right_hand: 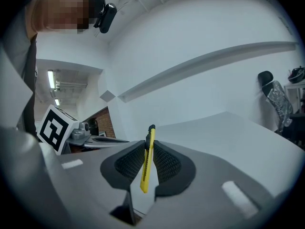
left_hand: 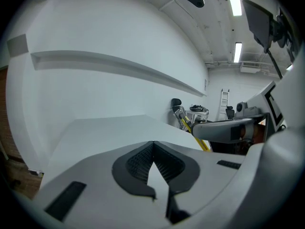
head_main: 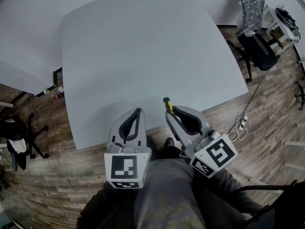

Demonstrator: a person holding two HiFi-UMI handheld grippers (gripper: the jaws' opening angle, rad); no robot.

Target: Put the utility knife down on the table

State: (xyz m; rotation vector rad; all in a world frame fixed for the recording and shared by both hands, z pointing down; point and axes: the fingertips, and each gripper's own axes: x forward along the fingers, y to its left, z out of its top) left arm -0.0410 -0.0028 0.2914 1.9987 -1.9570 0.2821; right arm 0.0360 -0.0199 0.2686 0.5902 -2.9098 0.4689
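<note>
A slim yellow utility knife (right_hand: 147, 162) with a black tip stands upright between the dark pads of my right gripper (right_hand: 148, 149), which is shut on it. In the head view the knife (head_main: 168, 105) sticks out past that gripper (head_main: 170, 112) just over the near edge of the big white table (head_main: 143, 56). My left gripper (head_main: 138, 111) hovers beside it at the same edge. Its jaws (left_hand: 153, 149) meet at the tips with nothing between them. The left gripper view also catches the knife (left_hand: 190, 128) at the right.
Wooden floor surrounds the table. An office chair (head_main: 257, 44) and a cluttered stand sit at the far right, a power strip with cable (head_main: 240, 125) lies on the floor at the right, and a dark chair (head_main: 16, 137) stands at the left. My legs fill the bottom.
</note>
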